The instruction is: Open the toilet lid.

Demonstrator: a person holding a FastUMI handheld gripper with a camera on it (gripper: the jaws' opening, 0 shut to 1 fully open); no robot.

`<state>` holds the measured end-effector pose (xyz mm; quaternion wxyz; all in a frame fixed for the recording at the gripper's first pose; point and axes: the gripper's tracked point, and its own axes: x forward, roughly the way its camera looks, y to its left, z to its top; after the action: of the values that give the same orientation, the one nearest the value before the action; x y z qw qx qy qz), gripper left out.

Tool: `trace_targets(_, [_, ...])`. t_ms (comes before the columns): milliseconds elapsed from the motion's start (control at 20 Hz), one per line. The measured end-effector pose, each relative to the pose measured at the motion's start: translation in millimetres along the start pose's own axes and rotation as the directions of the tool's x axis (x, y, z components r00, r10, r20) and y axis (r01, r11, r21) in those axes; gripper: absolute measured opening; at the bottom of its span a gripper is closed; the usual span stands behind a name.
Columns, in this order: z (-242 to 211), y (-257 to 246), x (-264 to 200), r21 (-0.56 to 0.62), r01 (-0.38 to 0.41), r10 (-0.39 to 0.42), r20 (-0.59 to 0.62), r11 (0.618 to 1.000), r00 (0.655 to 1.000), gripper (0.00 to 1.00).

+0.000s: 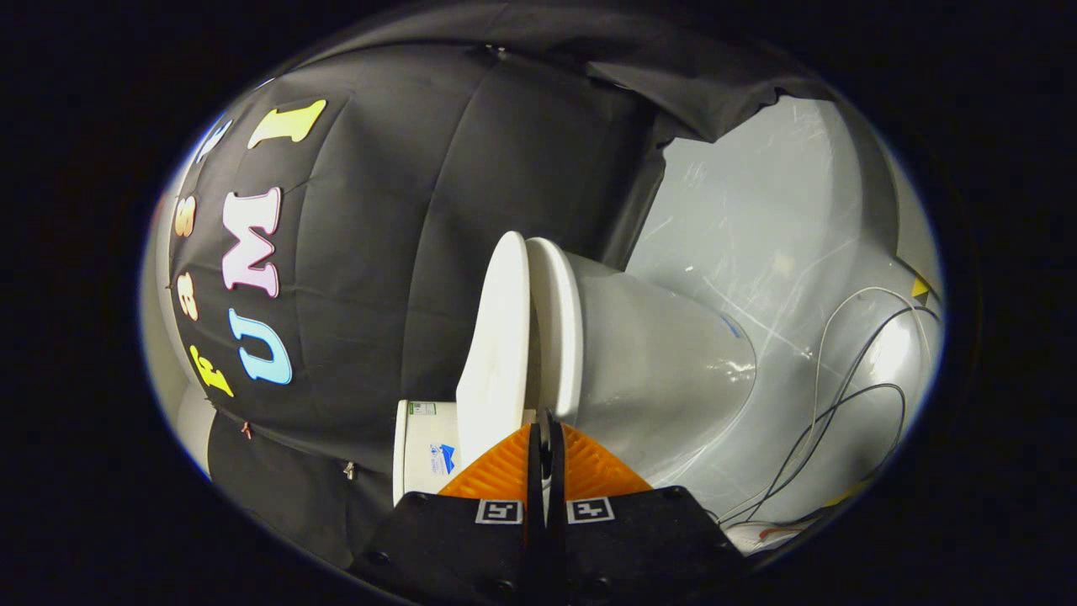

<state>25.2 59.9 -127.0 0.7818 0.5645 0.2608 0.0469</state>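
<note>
The view is rolled on its side, with the floor to the right and the booth's wall to the left. A white toilet stands just ahead of the fingers. Its lid sits a little apart from the seat, and the gap between them is widest at the end nearest me. The grey-white bowl lies beyond the seat. My gripper is shut, with its fingertips together at the mouth of that gap, beside the lid's near edge. I see nothing held between the fingers.
A white boxy part with a label sits next to the lid on the wall side. Black and white cables trail over the shiny grey floor past the bowl. Black cloth hangs close behind the toilet.
</note>
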Motion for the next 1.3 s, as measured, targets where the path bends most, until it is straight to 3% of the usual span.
trace_targets(850, [-2.9,116.8,-26.4,-0.221,-0.031,0.045,0.056,0.975,0.997,0.05])
trace_targets(1150, [-14.1,163.2,-34.4,-0.313,0.01,0.016,0.079,0.95,0.997,0.05])
trace_targets(1300, [-24.8,180.0,-36.1,-0.397,0.082,-0.044,0.104,0.914,0.994,0.05])
